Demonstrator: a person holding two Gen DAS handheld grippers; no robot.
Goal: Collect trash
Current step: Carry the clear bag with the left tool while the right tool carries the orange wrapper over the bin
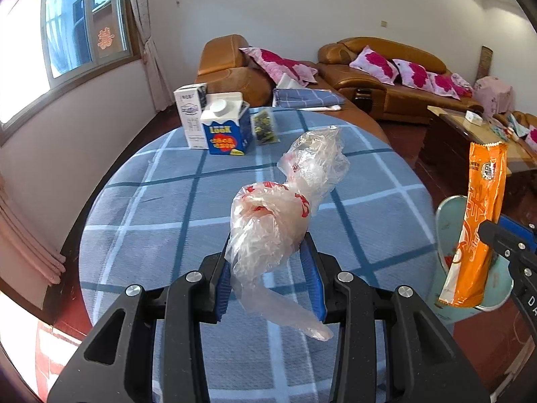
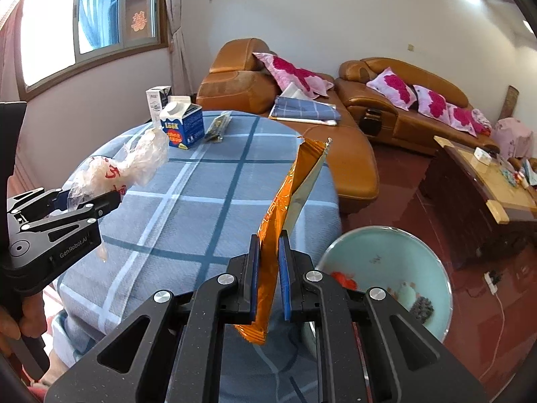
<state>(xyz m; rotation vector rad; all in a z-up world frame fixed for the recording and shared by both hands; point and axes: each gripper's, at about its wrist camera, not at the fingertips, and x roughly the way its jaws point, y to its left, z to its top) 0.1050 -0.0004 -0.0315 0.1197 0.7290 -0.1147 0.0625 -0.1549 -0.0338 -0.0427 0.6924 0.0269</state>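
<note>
left gripper [image 1: 270,268] clamps the crumpled plastic bag [image 1: 285,201] between its jaws, above the table [image 1: 134,201]; right gripper [image 2: 268,275] pinches the orange wrapper [image 2: 285,201] upright, seemingly beside the bin [image 2: 386,245].

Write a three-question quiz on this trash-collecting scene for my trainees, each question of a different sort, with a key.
1. True or false: the left gripper holds the crumpled plastic bag in its jaws.
2. Multiple choice: what is the right gripper clamped on? A) blue carton B) orange wrapper C) dark packet
3. Fill in: the pale green bin stands on the floor, off the ______ side of the checked table in the right wrist view.

Key: 1 true. 2 B, the orange wrapper; the blue carton and dark packet lie on the table. 3 right.
</note>
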